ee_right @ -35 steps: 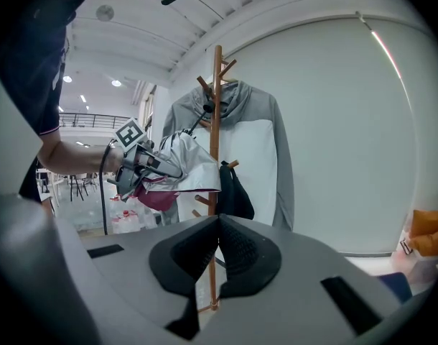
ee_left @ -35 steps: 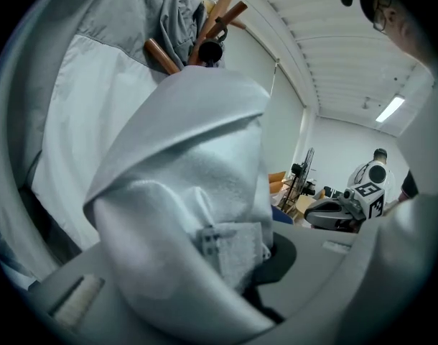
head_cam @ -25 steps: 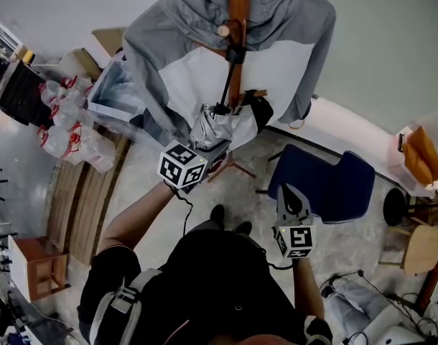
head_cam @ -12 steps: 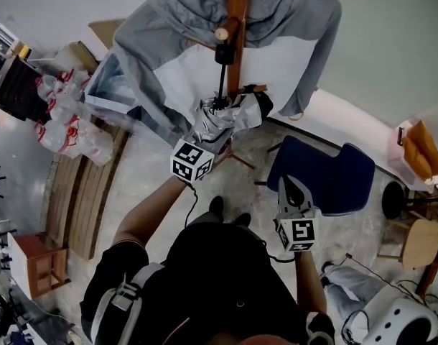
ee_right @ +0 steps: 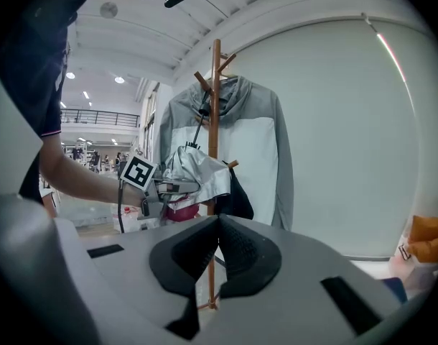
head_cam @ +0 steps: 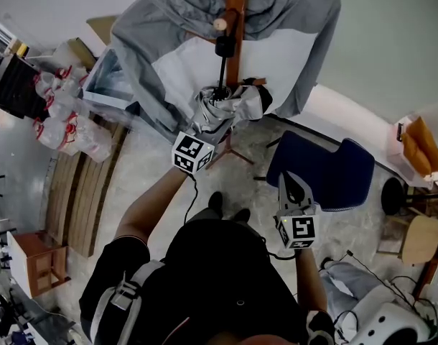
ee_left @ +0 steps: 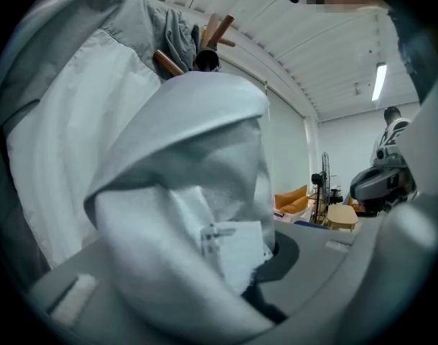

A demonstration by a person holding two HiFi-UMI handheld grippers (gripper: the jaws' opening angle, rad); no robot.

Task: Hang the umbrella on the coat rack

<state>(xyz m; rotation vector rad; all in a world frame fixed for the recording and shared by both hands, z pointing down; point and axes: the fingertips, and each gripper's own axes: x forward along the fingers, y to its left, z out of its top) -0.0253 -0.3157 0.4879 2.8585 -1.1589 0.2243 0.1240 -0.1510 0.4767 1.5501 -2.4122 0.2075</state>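
A folded silver umbrella (head_cam: 222, 110) hangs against the wooden coat rack (head_cam: 237, 6), and its black handle (head_cam: 223, 47) sits at a peg just above. My left gripper (head_cam: 210, 126) is on the umbrella's lower folds. In the left gripper view the silver fabric (ee_left: 197, 192) fills the space between the jaws, which are opening. My right gripper (head_cam: 291, 182) hovers shut and empty over the floor, a short way back from the rack. Its view shows the rack pole (ee_right: 216, 106), the umbrella (ee_right: 194, 171) and the left gripper's marker cube (ee_right: 138, 172).
A grey and white jacket (head_cam: 161, 63) drapes over the rack behind the umbrella. A blue chair (head_cam: 323, 178) stands right of the rack's foot. White bags (head_cam: 68, 113) and wooden boards (head_cam: 82, 200) lie at left, with a round stool (head_cam: 420, 243) at far right.
My left gripper and the umbrella have shifted up the picture toward the rack, and the black handle now sits at the peg. The right gripper has kept still.
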